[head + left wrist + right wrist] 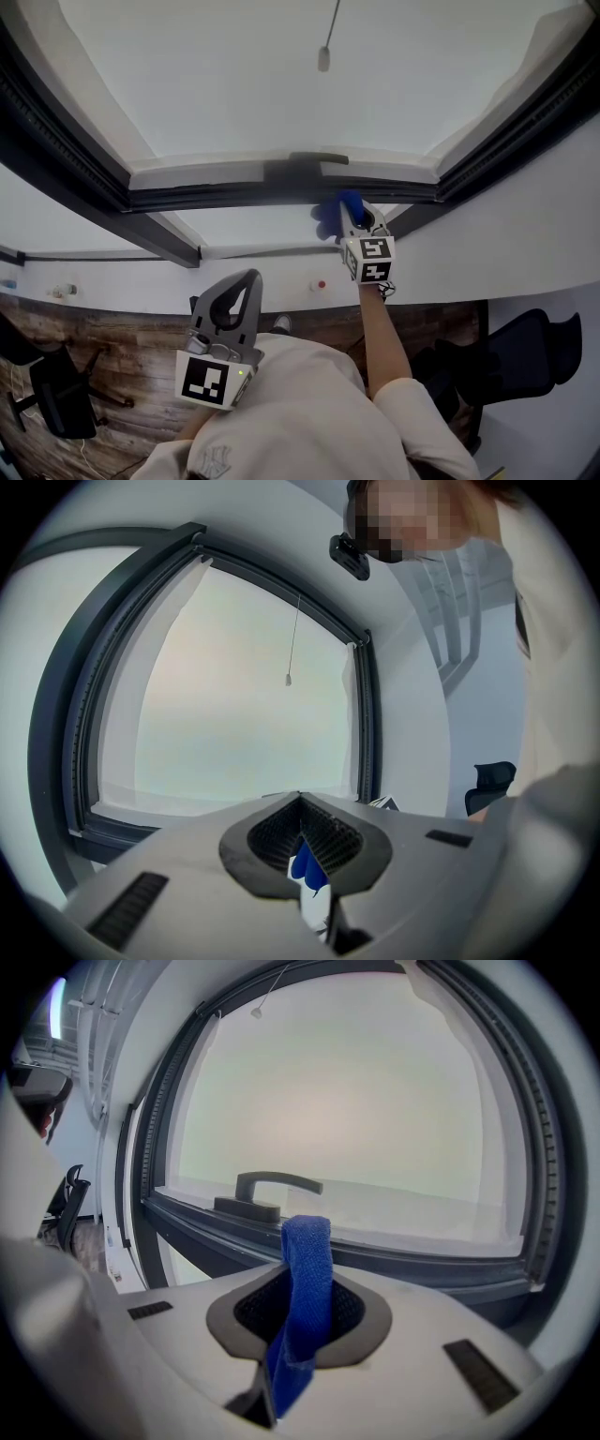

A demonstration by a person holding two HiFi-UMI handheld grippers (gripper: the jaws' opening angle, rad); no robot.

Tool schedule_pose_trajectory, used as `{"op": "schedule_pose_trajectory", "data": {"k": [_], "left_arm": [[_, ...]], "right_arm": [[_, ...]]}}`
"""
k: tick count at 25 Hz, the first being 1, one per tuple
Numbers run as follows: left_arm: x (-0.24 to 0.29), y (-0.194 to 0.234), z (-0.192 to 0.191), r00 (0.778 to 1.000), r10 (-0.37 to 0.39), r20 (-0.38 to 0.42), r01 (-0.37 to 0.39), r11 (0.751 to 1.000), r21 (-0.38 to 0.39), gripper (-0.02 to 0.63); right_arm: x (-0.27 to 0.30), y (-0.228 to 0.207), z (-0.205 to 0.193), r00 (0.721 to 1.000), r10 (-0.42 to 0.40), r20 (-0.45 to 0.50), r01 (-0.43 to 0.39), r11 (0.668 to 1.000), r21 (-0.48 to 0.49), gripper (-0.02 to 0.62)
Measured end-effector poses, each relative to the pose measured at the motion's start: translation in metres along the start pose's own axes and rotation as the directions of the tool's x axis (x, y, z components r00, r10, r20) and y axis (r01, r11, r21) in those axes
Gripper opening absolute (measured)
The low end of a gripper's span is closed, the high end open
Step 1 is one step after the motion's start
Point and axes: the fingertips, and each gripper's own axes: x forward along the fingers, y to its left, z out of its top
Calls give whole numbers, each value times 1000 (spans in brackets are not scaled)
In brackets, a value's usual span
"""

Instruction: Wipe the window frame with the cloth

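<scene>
The dark grey window frame (pixel 216 195) runs across the head view, with its handle (pixel 317 159) on the lower bar. My right gripper (pixel 359 217) is shut on a blue cloth (pixel 336 210) that it holds right at that bar, just below and right of the handle. In the right gripper view the cloth (pixel 307 1251) stands up as a folded strip between the jaws of the right gripper (pixel 302 1290), in front of the frame bar (pixel 403 1262) and handle (pixel 272 1185). My left gripper (pixel 251 277) hangs low by the person's chest, shut and empty, away from the window.
A blind cord weight (pixel 323 58) hangs in front of the glass. A white ledge (pixel 112 286) under the window carries a small red item (pixel 322 284). Black office chairs (pixel 525 361) (pixel 52 394) stand on the wood floor at both sides.
</scene>
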Motion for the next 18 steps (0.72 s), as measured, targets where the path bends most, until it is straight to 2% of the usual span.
{"op": "schedule_pose_trajectory", "data": {"k": [18], "left_arm": [[9,-9,0,1000,-11,-1,11,1000,6,9]], "right_arm": [[-14,-46,-11,997,-79,0,78,996,46,60]]}}
